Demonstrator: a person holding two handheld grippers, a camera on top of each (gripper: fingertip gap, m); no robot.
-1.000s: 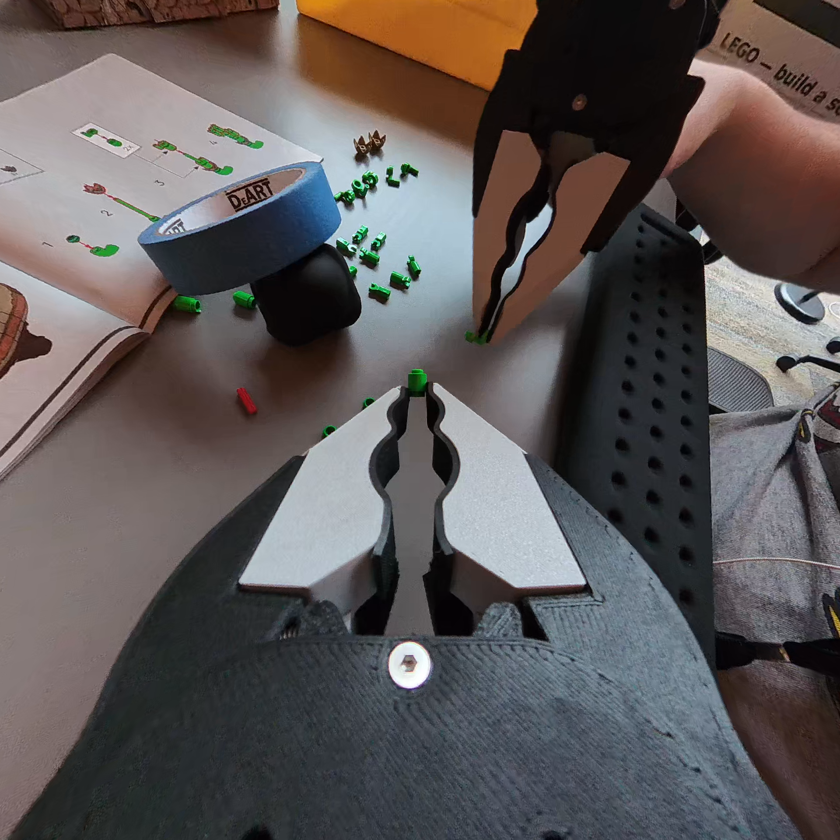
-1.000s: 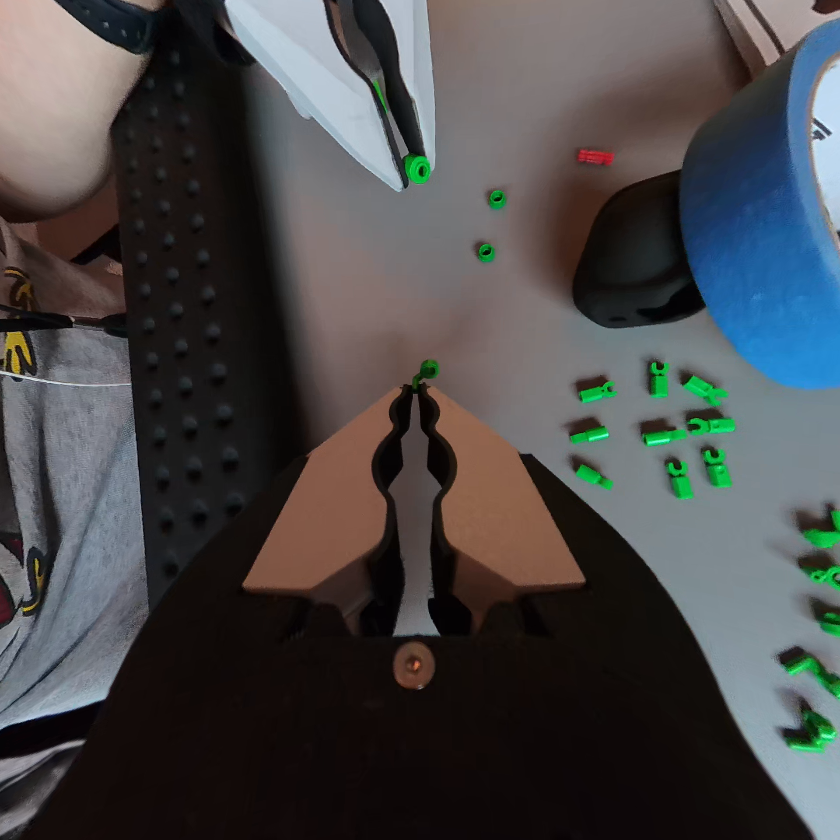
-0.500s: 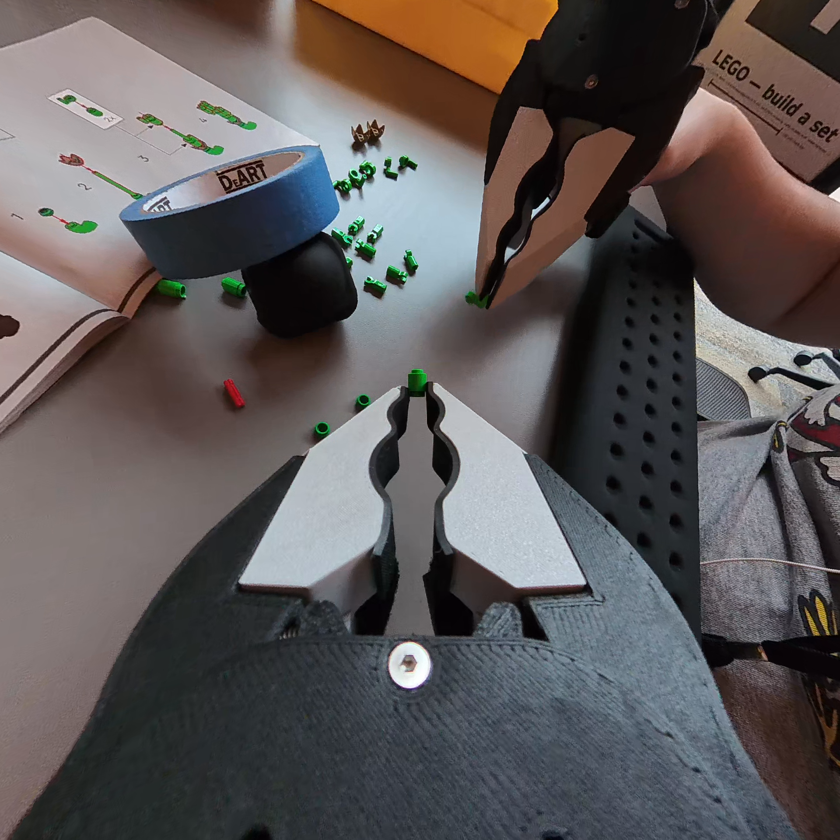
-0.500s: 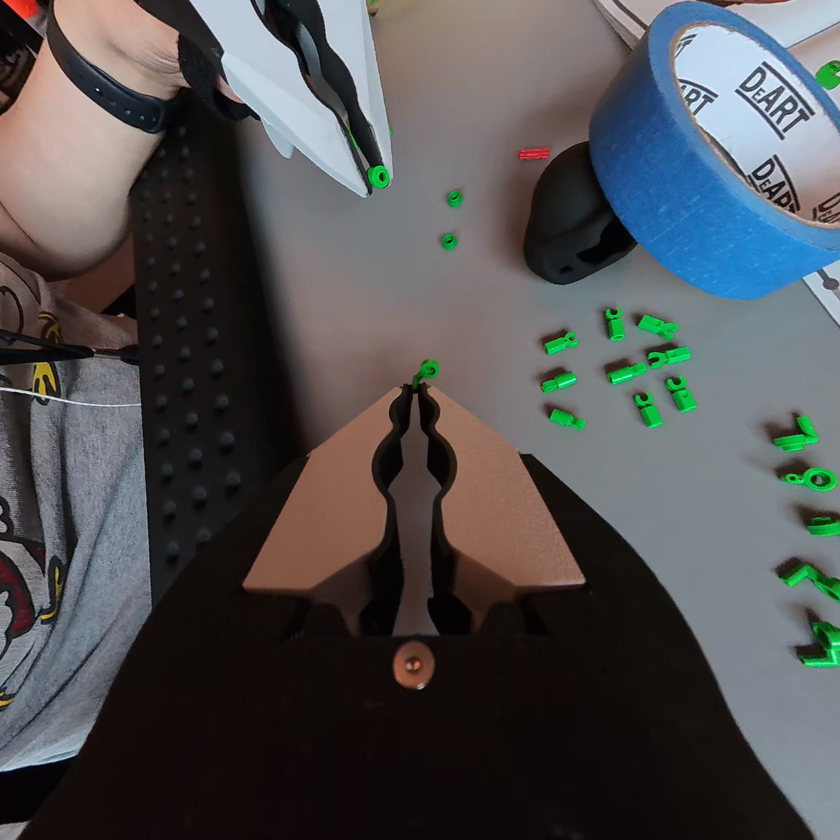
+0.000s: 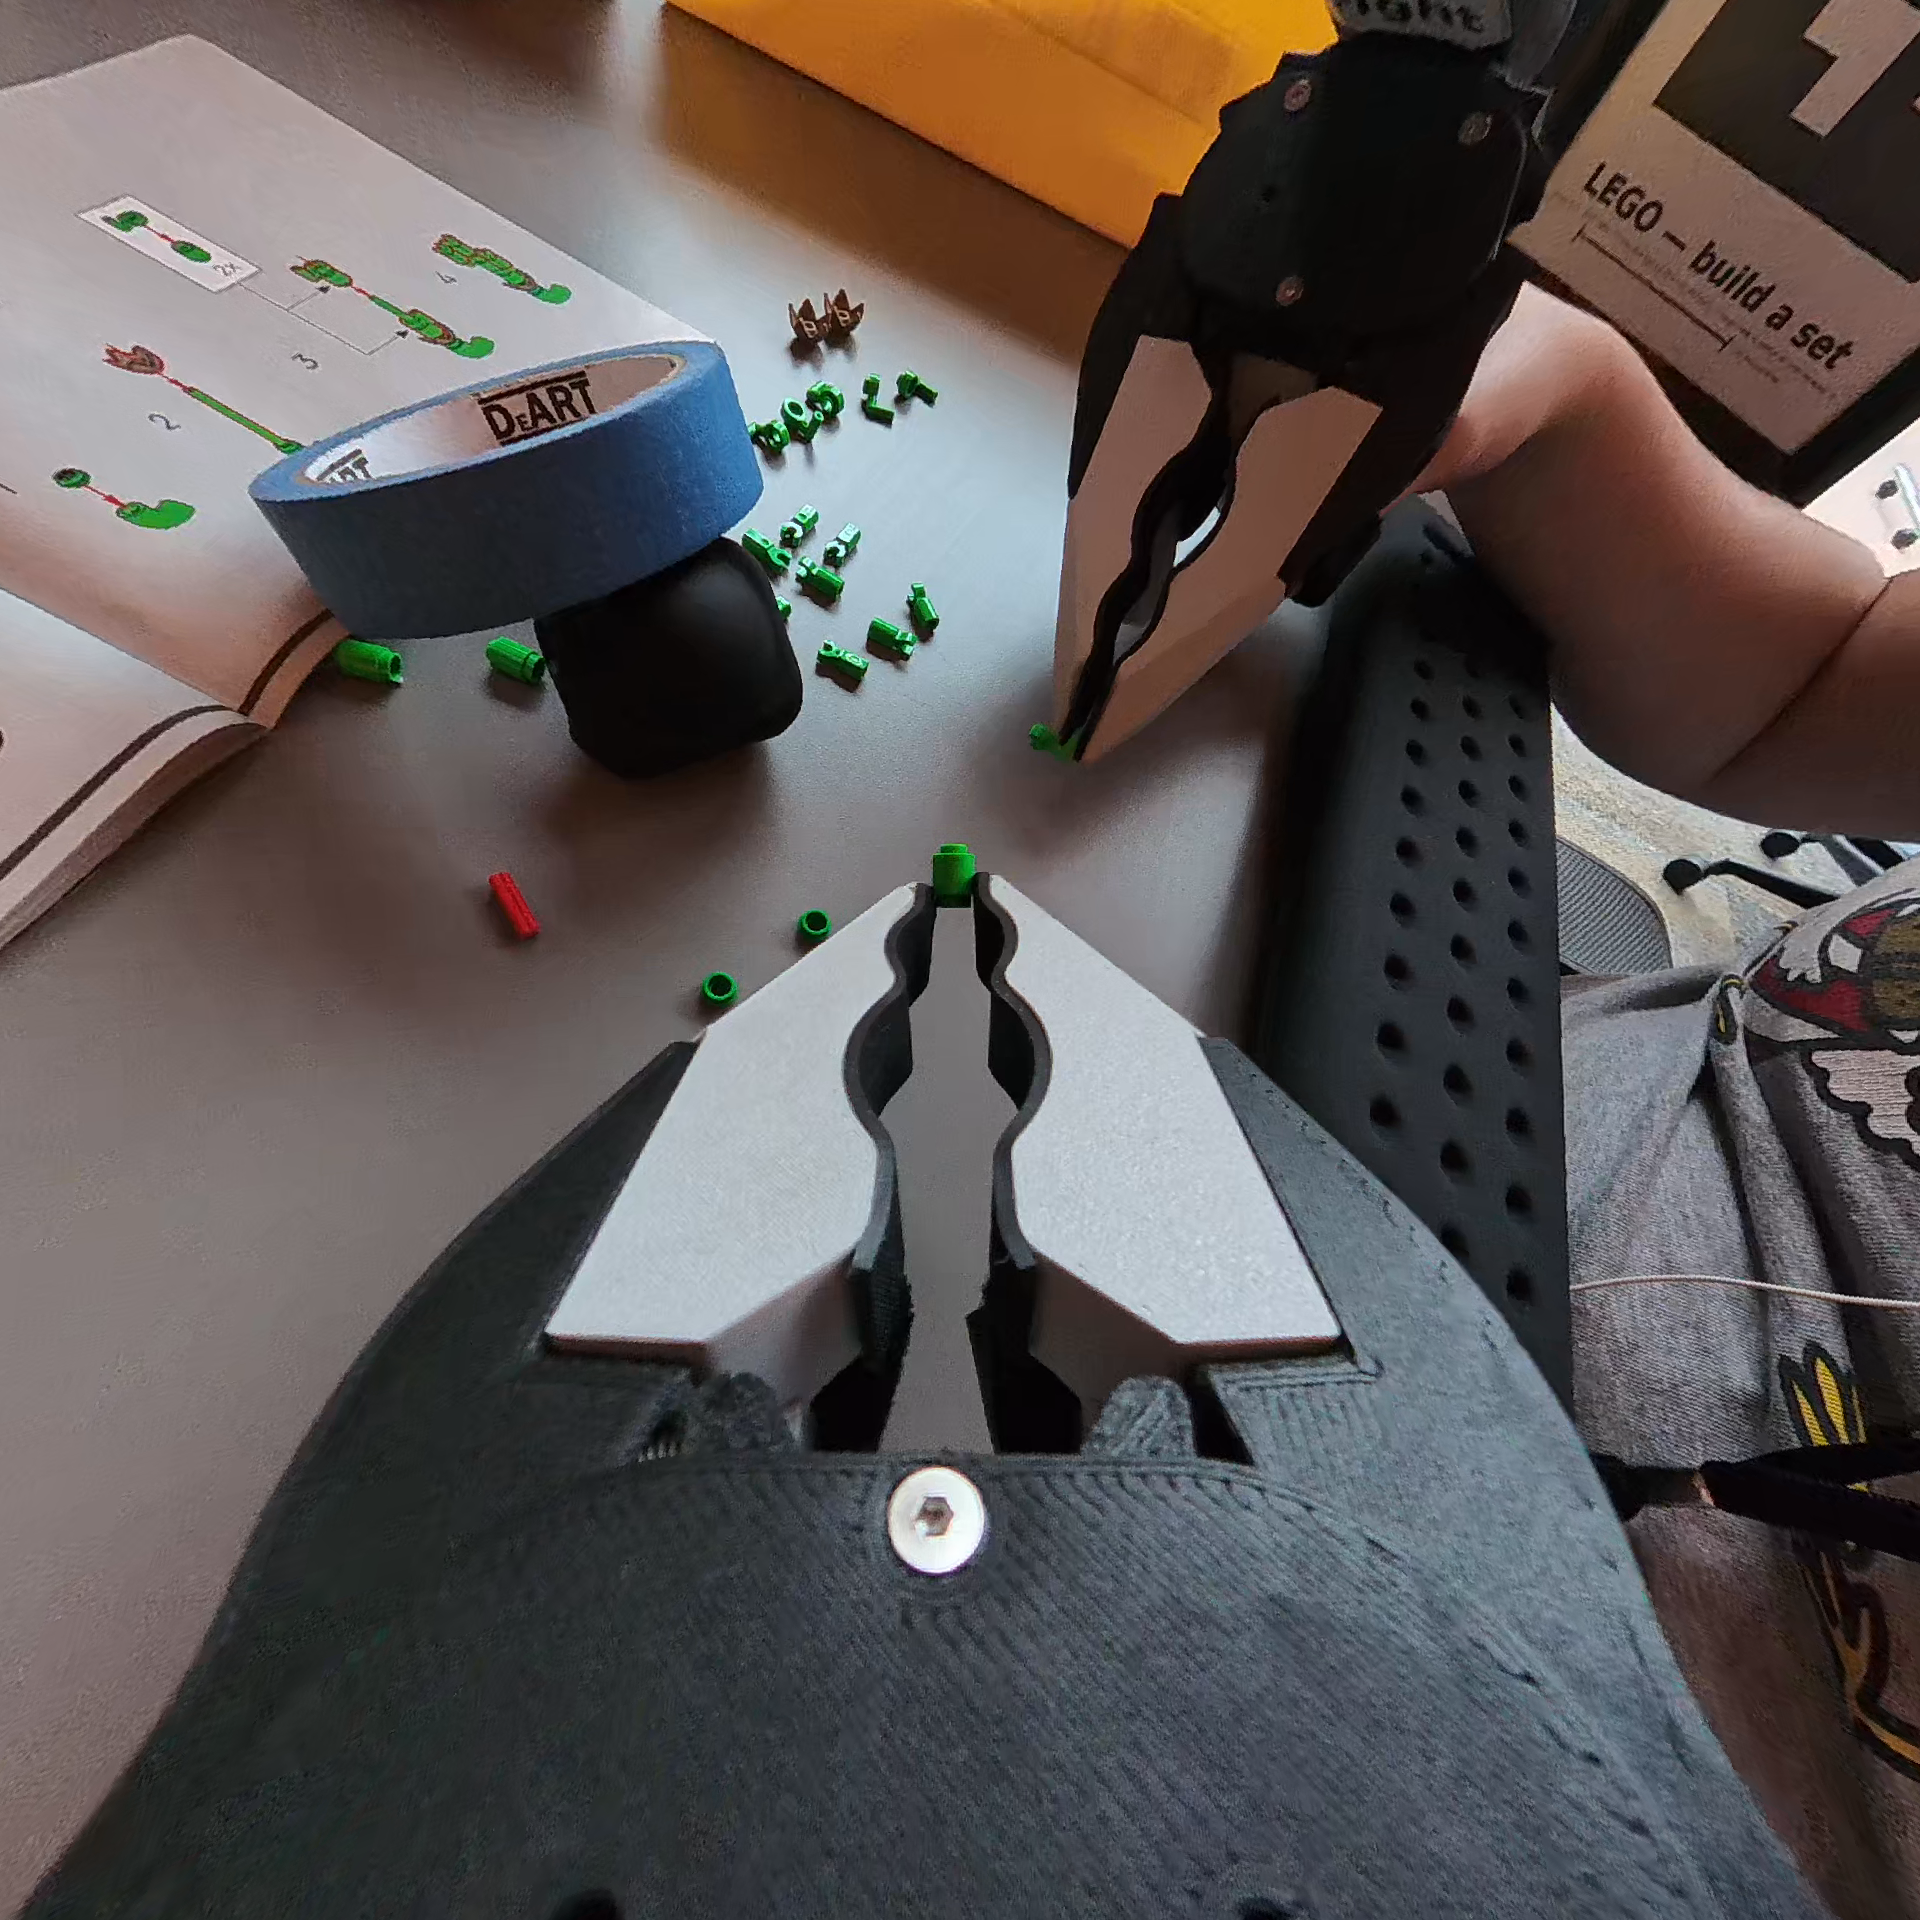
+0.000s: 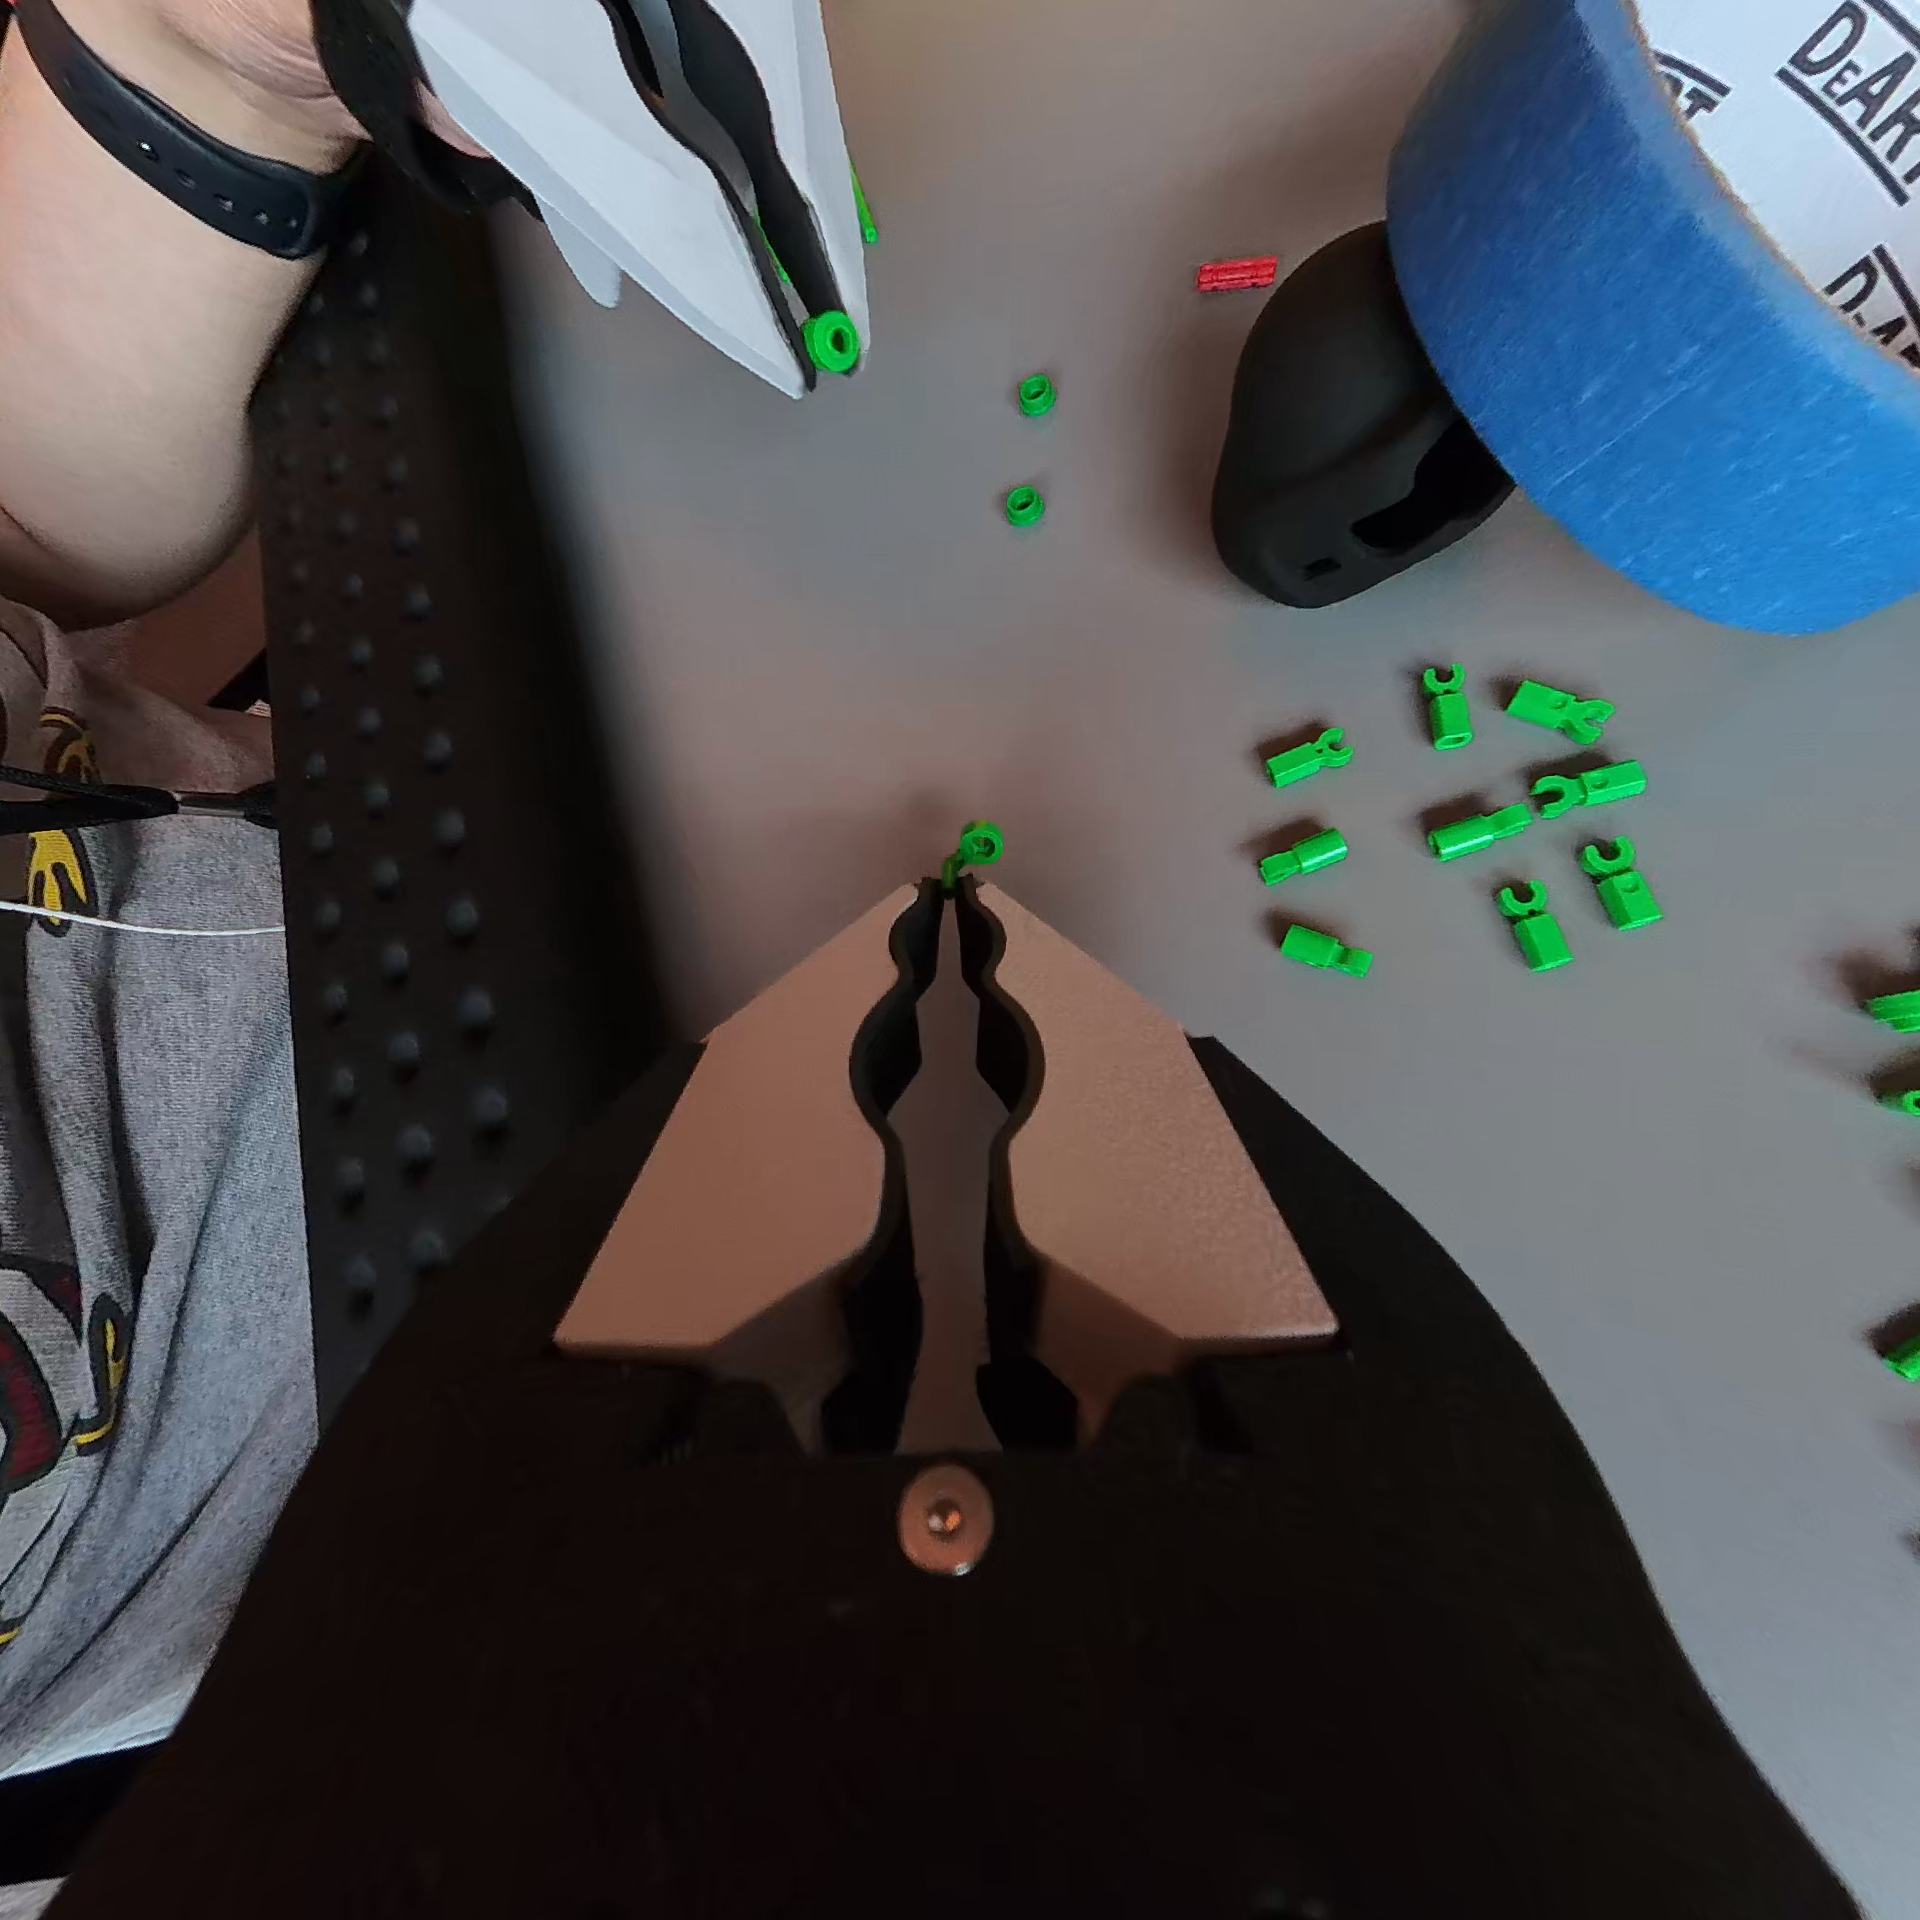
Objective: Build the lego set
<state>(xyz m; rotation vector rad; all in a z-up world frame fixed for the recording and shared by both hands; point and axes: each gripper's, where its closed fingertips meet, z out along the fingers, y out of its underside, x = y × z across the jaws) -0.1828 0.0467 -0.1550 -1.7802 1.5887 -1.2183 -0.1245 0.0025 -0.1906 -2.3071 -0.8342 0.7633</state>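
At 9 o'clock from my left tips the instruction booklet [image 5: 125,436] lies open, its pictured steps facing me so I can check the build. The blue tape roll [image 5: 509,509] leans across its corner onto a black rounded block [image 5: 675,665], I judge to pin the page flat. Nearer, a red pin [image 5: 512,905] lies at 9 o'clock and 2 green rings [image 5: 719,987] wait just beside my left finger, close for the next pick.

My left gripper [image 5: 953,883] is nearly closed, pinching a small green stud piece [image 5: 953,871] by its base so the open end points forward, ready for mating. At 1 o'clock my right gripper [image 5: 1075,743] is squeezed narrow on a thin green clip piece [image 6: 975,850], tips angled down close to the table [image 5: 208,1143]; whether they touch it I cannot tell. I hold the 2 pieces facing each other but apart, probably to line them up before pushing together.

From my right tips, loose green connectors [image 6: 1455,821] are laid out at 2 to 3 o'clock, sorted within reach. The perforated black strip [image 5: 1455,935] runs along the table's edge at 3 o'clock of my left tips.
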